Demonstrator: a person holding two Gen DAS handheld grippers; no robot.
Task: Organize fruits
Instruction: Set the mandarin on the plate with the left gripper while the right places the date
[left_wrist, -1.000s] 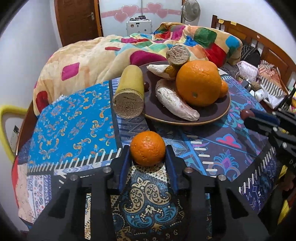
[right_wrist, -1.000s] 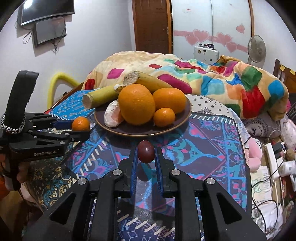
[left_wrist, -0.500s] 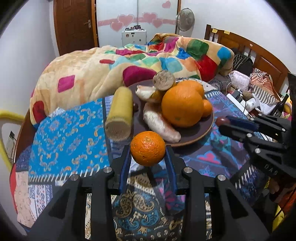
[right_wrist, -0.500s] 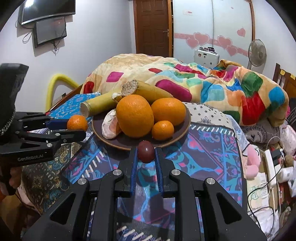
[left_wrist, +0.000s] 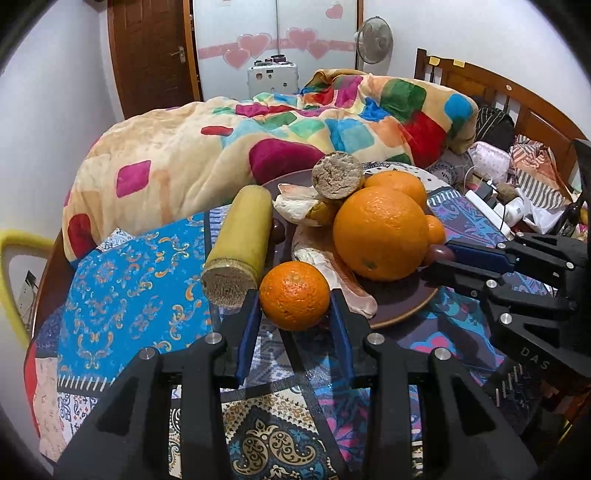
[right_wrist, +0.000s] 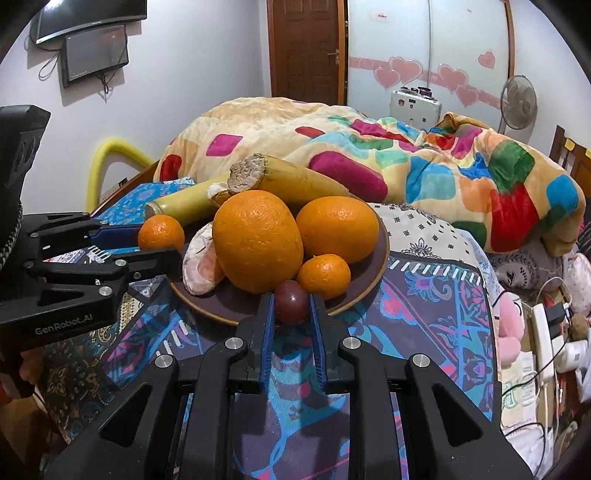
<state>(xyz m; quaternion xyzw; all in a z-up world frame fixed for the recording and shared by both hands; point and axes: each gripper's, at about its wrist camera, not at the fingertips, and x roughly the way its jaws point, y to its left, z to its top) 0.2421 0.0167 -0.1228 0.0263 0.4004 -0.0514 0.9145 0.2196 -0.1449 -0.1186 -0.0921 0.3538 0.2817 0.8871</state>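
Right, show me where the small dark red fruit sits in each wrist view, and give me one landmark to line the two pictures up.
Left wrist: the small dark red fruit is at right of centre, pinched at the tip of the right gripper, beside the big orange.
Right wrist: the fruit is low at centre, between that gripper's fingers, at the plate's near rim.
Shared landmark: the big orange on the brown plate.

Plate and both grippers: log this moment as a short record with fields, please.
left gripper: shut on small orange, held at the plate's near-left edge
right gripper: shut on dark red fruit, held at the plate's rim
plate: brown, on patterned tablecloth
on plate: large orange, second orange, small mandarin, peeled segments, two cut yellow stalks
status: both carried fruits not yet released
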